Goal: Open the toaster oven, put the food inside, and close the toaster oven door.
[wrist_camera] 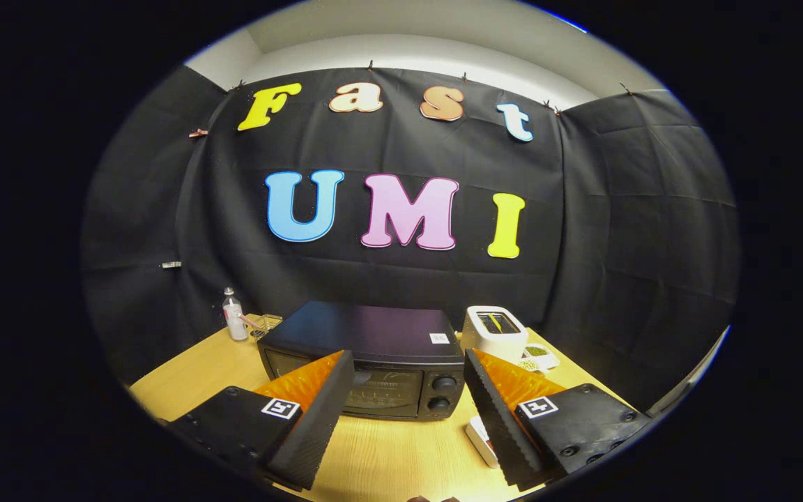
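Fingers point(408, 380) spread apart, empty, toaster oven point(366, 359) door closed just ahead

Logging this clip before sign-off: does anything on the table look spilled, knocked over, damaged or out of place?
Nothing stands out. The toaster oven sits squarely on the table, door shut. The bottle behind it and the white toaster beside it stand upright. The gripper is open, holding nothing.
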Demonstrator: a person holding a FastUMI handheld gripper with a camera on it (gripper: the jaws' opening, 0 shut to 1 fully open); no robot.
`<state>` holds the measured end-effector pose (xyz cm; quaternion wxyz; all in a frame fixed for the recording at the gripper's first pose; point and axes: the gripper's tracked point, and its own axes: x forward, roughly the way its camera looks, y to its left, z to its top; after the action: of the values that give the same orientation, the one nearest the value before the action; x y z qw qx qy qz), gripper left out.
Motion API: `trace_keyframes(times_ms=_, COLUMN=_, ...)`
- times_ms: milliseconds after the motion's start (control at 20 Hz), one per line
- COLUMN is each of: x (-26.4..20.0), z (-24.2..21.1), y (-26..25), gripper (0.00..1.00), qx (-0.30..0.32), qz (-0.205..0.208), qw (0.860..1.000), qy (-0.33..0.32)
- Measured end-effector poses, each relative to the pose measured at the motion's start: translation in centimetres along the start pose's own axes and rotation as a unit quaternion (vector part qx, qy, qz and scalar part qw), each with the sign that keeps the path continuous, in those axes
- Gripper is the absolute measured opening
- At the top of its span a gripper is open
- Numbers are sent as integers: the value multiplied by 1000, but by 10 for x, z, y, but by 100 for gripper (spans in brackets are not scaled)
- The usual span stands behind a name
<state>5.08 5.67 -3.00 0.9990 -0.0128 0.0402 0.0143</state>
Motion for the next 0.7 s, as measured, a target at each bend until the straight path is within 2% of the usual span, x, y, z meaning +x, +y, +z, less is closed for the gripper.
trace_keyframes(times_ms=350, x=38, z=-21, y=44, gripper=98, qx=13, qz=25, qw=999, qy=27)
trace_keyframes(times_ms=700, x=92, z=-72, y=74, gripper=98, qx=18, qz=7, qw=996, qy=84)
